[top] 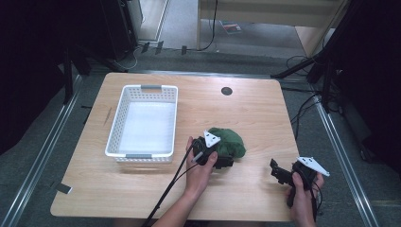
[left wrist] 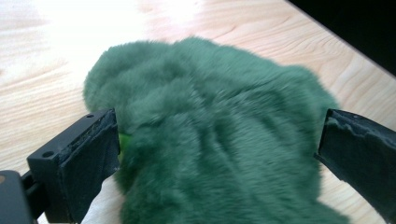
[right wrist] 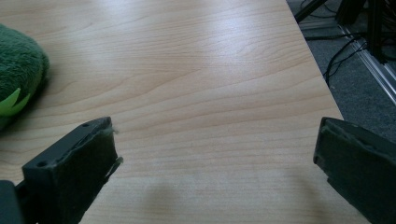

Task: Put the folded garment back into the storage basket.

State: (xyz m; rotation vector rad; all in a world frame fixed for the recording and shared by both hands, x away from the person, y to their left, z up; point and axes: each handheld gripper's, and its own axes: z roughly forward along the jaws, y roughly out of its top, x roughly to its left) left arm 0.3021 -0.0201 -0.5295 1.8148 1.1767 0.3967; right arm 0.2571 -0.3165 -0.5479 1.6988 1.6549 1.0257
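Note:
A green plush toy (top: 231, 140) lies on the wooden table (top: 257, 111), right of centre. My left gripper (top: 222, 154) is at its near-left side, open. In the left gripper view the fuzzy green toy (left wrist: 210, 135) sits between the two wide-apart jaws, with the left jaw's pad against the fur. My right gripper (top: 279, 173) is held over the table's front right corner, open, with nothing but bare wood between its fingers. The right gripper view catches the toy's edge (right wrist: 18, 65), with a bright green bit, at far left.
A white slotted plastic basket (top: 113, 137) stands empty on the left half of the table. A black round grommet (top: 226, 91) sits near the far edge. The table's right edge (right wrist: 322, 79) drops to grey floor with cables and stand legs.

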